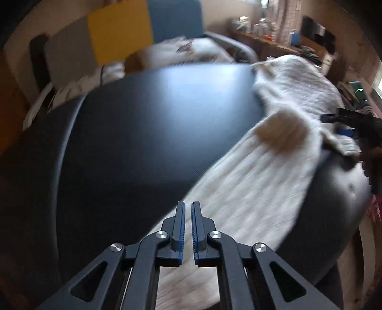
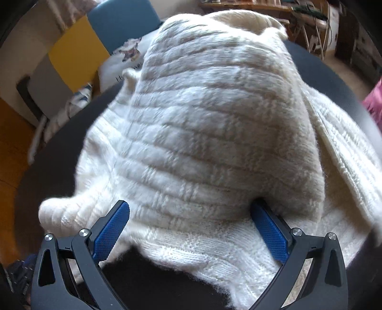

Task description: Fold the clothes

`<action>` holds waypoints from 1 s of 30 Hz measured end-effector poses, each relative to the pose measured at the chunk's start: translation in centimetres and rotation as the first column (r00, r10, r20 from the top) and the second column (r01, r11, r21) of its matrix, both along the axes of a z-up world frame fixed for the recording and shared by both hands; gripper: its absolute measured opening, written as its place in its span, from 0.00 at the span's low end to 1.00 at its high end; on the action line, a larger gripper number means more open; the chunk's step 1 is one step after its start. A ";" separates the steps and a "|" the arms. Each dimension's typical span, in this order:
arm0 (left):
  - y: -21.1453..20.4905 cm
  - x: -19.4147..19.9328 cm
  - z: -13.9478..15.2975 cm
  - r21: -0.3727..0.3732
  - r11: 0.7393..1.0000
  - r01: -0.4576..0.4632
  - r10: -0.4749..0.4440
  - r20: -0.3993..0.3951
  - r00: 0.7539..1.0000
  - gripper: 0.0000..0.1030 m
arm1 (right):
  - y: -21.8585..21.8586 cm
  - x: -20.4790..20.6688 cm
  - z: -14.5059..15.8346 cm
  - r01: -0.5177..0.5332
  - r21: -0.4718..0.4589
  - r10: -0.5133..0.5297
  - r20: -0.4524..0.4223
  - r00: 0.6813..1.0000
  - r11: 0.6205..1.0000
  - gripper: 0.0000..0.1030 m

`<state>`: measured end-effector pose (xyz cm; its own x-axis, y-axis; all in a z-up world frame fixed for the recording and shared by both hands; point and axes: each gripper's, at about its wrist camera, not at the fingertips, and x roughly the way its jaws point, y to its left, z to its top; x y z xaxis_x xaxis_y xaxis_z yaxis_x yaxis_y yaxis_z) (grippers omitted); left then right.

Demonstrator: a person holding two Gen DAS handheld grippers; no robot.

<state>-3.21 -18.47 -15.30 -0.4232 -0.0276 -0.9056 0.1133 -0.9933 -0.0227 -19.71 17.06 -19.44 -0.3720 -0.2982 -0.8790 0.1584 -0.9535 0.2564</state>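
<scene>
A cream knitted sweater [image 1: 250, 181] lies along the right side of a dark round table [image 1: 143, 119], blurred by motion. My left gripper [image 1: 188, 205] hovers over the sweater's near end, its blue-padded jaws shut to a thin slit with nothing seen between them. In the right wrist view the sweater [image 2: 214, 119] is heaped up in a tall fold on the table [image 2: 59, 155]. My right gripper [image 2: 191, 204] stands wide open, its fingers on either side of the fold's lower edge. That gripper [image 1: 346, 119] also shows at the right edge of the left wrist view.
Behind the table lies a pile of white printed cloth [image 1: 191, 51], backed by a yellow panel [image 1: 119, 31] and a blue one [image 1: 176, 19]. A cluttered wooden shelf [image 1: 274, 40] runs along the back right. Wooden floor [image 2: 12, 143] shows at the left.
</scene>
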 end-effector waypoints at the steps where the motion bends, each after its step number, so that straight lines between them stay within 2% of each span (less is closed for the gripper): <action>1: -0.5 0.4 -0.1 0.032 0.999 -0.011 0.012 -0.014 1.000 0.04 | -0.3 0.1 -0.1 -0.004 0.027 0.004 -0.006 1.000 1.000 1.00; 3: -1.0 1.1 0.5 0.085 0.996 -0.019 0.023 -0.050 0.998 0.04 | -1.0 0.4 -0.2 -0.010 0.080 0.012 -0.018 1.000 0.997 1.00; 5: -1.8 2.0 1.9 0.178 0.984 0.008 0.013 -0.116 0.993 0.05 | -1.7 0.7 -0.3 -0.016 0.134 0.020 -0.030 0.999 0.991 1.00; 8: -3.0 3.0 3.0 0.249 0.967 0.050 -0.008 -0.167 0.986 0.13 | -2.6 1.0 -0.5 -0.022 0.203 0.032 -0.045 0.998 0.979 1.00; 11: -3.5 3.9 3.0 0.268 0.960 0.084 -0.039 -0.169 0.985 0.18 | -2.8 1.2 -0.6 -0.022 0.198 0.031 -0.046 0.998 0.980 1.00; 15: -4.6 5.7 1.9 0.277 0.954 0.117 -0.086 -0.122 0.989 0.21 | -2.7 1.4 -0.6 -0.027 0.204 0.038 -0.047 0.998 0.979 1.00; 19: -3.3 6.5 0.1 0.266 0.954 0.138 -0.124 -0.068 0.990 0.27 | -3.2 1.5 -1.0 -0.022 0.216 0.034 -0.051 0.998 0.976 1.00; 22: -1.4 6.0 -0.5 0.185 0.971 0.149 -0.138 -0.071 0.988 0.33 | -3.6 1.6 -1.2 -0.018 0.221 0.031 -0.056 0.998 0.975 1.00; 25: 0.4 5.1 -0.7 0.083 0.986 0.145 -0.139 -0.071 0.988 0.33 | -3.8 1.7 -1.4 -0.018 0.220 0.032 -0.061 0.998 0.975 1.00; 26: 1.0 4.8 -0.7 0.048 0.988 0.143 -0.140 -0.071 0.988 0.32 | -3.7 1.8 -1.4 -0.018 0.220 0.032 -0.063 0.997 0.975 1.00; 27: 1.2 4.6 -0.7 0.035 0.990 0.133 -0.131 -0.070 0.989 0.26 | -3.8 1.8 -1.5 -0.018 0.219 0.033 -0.065 0.997 0.976 1.00; 30: 1.4 4.3 -0.6 0.025 0.995 0.096 -0.094 -0.067 0.993 0.18 | -4.3 1.7 -1.8 -0.019 0.217 0.035 -0.069 0.997 0.976 1.00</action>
<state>1.05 -17.05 -15.93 -0.4816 0.0404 -0.8755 0.0156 -0.9984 -0.0546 -18.03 12.78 -21.26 -0.4311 -0.1153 -0.8949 0.1950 -0.9803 0.0323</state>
